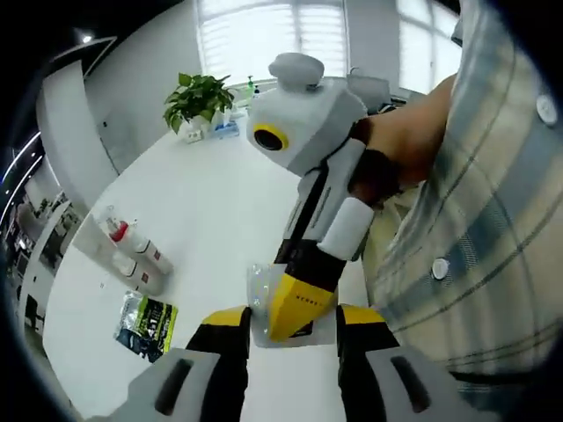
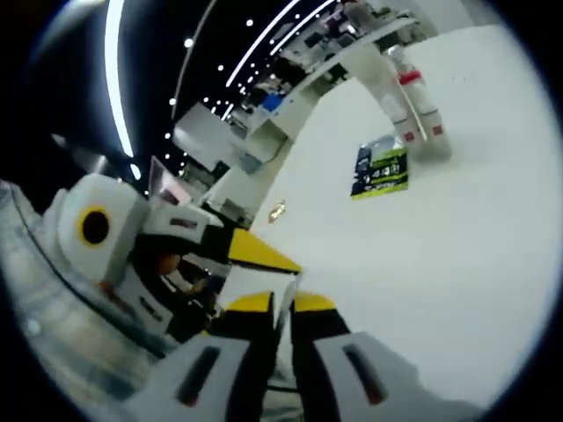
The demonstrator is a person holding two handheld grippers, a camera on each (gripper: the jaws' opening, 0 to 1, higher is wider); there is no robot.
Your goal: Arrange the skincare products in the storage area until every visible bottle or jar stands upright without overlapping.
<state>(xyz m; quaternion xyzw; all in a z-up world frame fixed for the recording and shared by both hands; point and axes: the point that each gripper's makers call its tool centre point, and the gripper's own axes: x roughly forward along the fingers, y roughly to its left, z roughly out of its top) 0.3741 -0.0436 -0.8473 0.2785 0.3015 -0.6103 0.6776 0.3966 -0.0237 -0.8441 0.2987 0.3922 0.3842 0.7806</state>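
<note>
My left gripper is open, its yellow-and-black jaws wide apart low over the white table. Between them comes the right gripper, held in a person's hand, its yellow tip on a thin pale sachet. In the right gripper view my right gripper has its jaws almost together on that sachet's thin edge. Two white bottles with red parts appear to lie on their sides at the table's far edge. A green-and-black packet lies flat close to them.
A potted plant and small items stand at the table's far end under the windows. A person's checked shirt is on the right. A small gold object lies on the table. Shelving and desks stand beyond the table's edge.
</note>
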